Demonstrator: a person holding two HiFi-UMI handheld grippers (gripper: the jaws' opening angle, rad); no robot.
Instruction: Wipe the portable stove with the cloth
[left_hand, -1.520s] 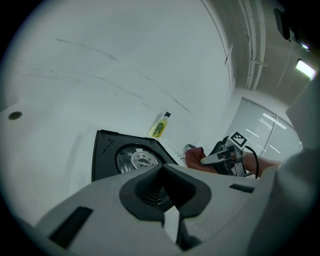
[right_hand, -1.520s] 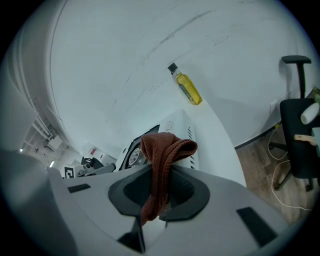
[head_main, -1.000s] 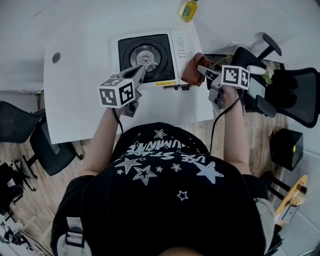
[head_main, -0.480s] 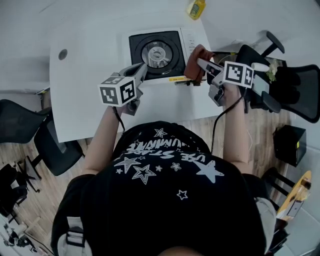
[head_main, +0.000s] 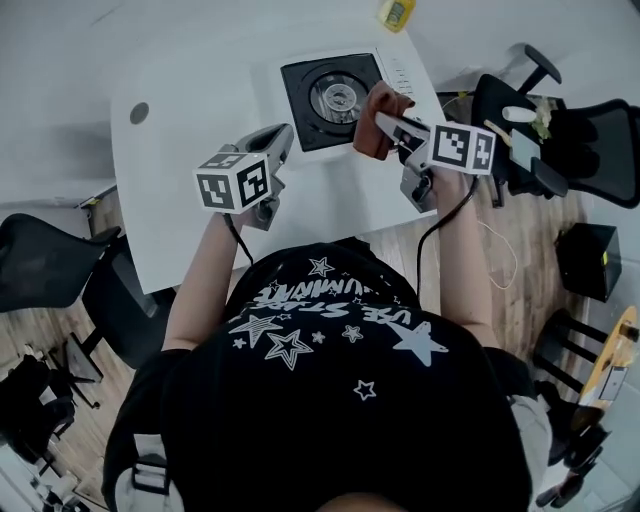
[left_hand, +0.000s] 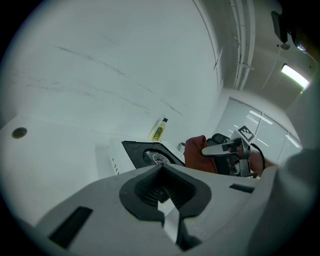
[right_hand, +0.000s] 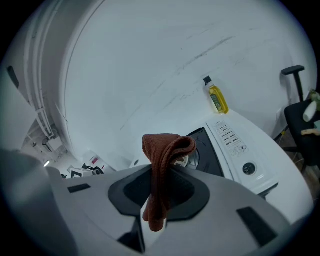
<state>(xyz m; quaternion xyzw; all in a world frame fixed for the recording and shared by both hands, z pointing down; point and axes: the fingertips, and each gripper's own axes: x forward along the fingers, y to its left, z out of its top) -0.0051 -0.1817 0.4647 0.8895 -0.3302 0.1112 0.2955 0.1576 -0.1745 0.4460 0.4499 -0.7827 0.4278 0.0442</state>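
While bearing all that the task needs, white rounded table: mostly bare, with the portable stove at the far side.
Portable stove, white-cased with a black square top and a round metal burner: flat on the table, control strip along the right side; no streak, smear or wiped patch readable on it in any view.
Left gripper: held over the table just short of the stove's near left corner, apart from it; jaws pressed together with nothing between.
Right gripper: raised over the stove's near right part; jaws clamped on the cloth.
Cloth, reddish-brown and folded: pinched at mid-fold, a loop standing past the jaws and a tail hanging behind; poised at the stove's right half, contact with the surface not decidable.
Small yellow plastic bottle with a dark cap: upright beyond the stove, well apart from both grippers.
Small dark round hole: near the table's left edge, no part in the task.
Done, by judgement: cloth gripped and brought to the stove.
Left, by judgement: nearly everything, namely pressing the cloth down and sweeping the black top, then the white casing and control strip.
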